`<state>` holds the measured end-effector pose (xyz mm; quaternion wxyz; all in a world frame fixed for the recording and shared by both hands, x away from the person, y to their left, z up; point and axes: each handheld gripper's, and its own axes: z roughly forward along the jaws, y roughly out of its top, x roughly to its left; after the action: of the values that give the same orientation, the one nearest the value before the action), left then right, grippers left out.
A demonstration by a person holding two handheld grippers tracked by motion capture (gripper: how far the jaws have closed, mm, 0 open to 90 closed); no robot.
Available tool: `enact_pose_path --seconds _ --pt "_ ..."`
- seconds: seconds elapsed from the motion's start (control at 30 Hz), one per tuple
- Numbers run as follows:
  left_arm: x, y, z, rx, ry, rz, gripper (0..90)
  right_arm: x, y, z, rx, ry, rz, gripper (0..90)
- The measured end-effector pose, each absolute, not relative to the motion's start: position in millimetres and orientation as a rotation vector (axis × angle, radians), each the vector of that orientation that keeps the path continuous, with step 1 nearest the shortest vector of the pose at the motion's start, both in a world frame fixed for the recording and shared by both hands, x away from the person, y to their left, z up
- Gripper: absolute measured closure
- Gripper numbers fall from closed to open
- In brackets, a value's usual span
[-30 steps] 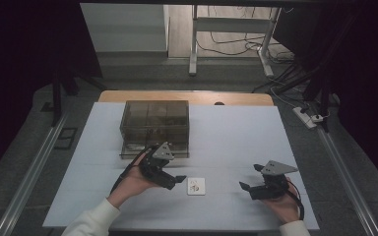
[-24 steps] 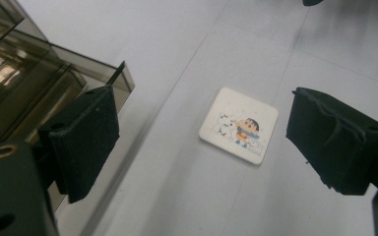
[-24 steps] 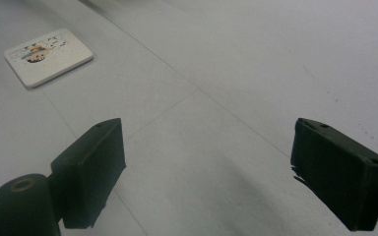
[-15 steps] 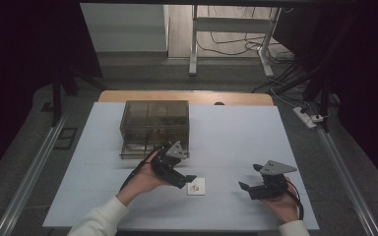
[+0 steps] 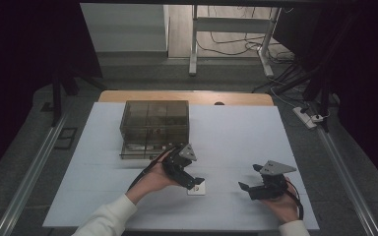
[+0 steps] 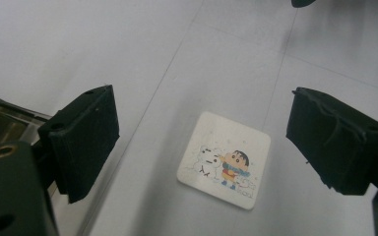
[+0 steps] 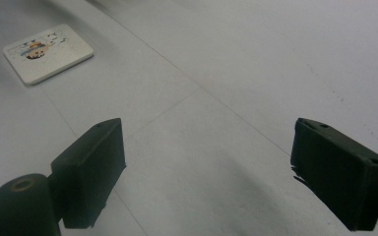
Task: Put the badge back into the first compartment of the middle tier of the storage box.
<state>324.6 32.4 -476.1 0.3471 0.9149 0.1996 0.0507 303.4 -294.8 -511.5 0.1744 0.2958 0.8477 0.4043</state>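
A small white square tile [image 5: 197, 188] with a cartoon picture lies flat on the white table [image 5: 236, 132]. In the left gripper view the tile [image 6: 225, 166] sits between and below my left gripper's [image 6: 202, 142] wide-apart jaws, which touch nothing. From above, the left gripper [image 5: 195, 183] hovers right over the tile. My right gripper [image 5: 244, 188] rests open near the table's front right, empty. Its own view has the right gripper [image 7: 206, 162] aimed at bare table, with the tile [image 7: 47, 53] off to the upper left.
A dark translucent box [image 5: 154, 123] with inner compartments stands at the table's back left, just behind my left hand. A wooden edge [image 5: 187, 96] runs along the table's far side. Cables and a power strip [image 5: 309, 118] lie on the floor to the right.
My left gripper has moved right and forward from beside the box until it hangs over the tile. The right gripper has barely moved.
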Motion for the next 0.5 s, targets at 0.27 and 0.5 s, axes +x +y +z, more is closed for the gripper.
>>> enact_pose_path --seconds 0.27,0.5 --pt "326 27 -484 2.407 0.512 0.107 12.5 303 -295 -512 0.837 2.407 1.145 13.4" --pt "328 24 -491 2.435 0.513 0.084 12.5 304 -295 -513 0.839 2.409 1.140 13.5"
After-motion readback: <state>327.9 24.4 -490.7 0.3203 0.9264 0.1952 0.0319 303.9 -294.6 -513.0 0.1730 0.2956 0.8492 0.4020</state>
